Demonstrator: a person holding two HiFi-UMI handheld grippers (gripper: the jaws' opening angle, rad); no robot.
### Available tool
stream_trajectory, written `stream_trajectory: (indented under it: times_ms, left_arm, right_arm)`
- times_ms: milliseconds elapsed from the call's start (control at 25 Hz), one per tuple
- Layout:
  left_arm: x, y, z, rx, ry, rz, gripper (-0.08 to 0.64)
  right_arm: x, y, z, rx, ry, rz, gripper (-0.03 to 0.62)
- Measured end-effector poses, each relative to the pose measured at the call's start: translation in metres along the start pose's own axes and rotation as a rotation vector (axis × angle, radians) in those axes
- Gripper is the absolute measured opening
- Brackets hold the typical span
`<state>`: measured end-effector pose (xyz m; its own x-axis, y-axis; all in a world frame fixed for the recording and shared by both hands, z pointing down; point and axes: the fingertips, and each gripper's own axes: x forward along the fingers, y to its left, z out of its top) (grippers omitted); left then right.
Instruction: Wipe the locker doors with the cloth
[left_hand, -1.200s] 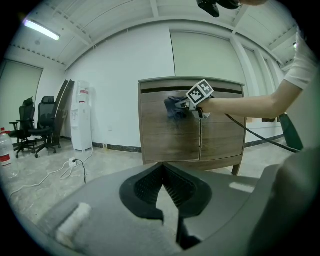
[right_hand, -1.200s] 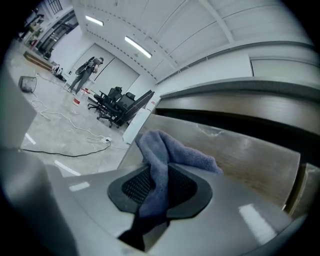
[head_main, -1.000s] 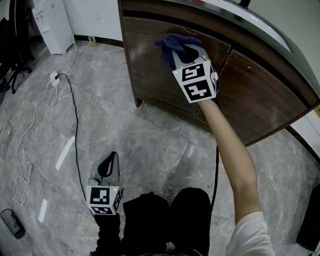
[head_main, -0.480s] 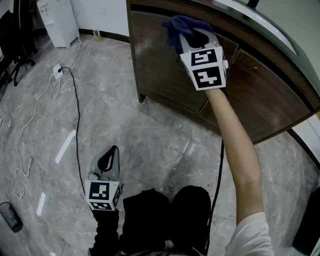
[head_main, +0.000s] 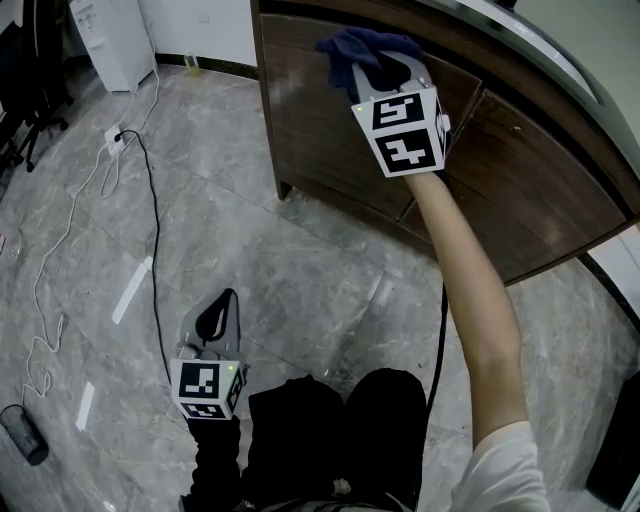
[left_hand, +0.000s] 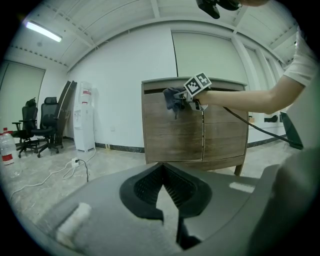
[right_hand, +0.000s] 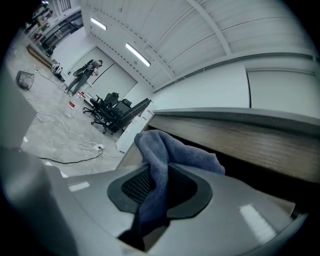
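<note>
Blue cloth (head_main: 360, 44) clamped in right claw (head_main: 386, 70), wooden locker door (head_main: 312, 135), left claw (head_main: 216, 318) closed, marble floor (head_main: 250, 250)

A dark blue cloth (head_main: 362, 47) is seen against locker doors (head_main: 320, 130) of dark brown wood grain. The floor (head_main: 250, 230) is patterned in grey, pale-veined marble. Black-and-white square markers are borne on the grey right gripper (right_hand: 154, 189). A black cable (head_main: 156, 250) is shown.

My cloth (right_hand: 159, 165) is soft and fuzzy — blue fabric. The locker doors (head_main: 310, 130) are smooth brown wood. The floor (head_main: 260, 260) is shiny grey stone.
</note>
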<state>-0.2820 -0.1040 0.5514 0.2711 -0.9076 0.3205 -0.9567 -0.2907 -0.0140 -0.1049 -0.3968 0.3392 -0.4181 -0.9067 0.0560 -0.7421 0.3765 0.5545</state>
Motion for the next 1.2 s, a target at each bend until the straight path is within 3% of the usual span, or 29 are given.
stream_trajectory:
  times_ms: [920, 1200]
  left_arm:
    - [0.01, 0.017, -0.017, -0.008, 0.032, 0.026, 0.001]
    - [0.012, 0.021, -0.02, -0.008, 0.038, 0.033, 0.0]
  right_arm:
    - [0.03, 0.125, -0.153, 0.04, 0.193, 0.17, 0.091]
    - [0.037, 0.151, -0.184, 0.048, 0.233, 0.213, 0.091]
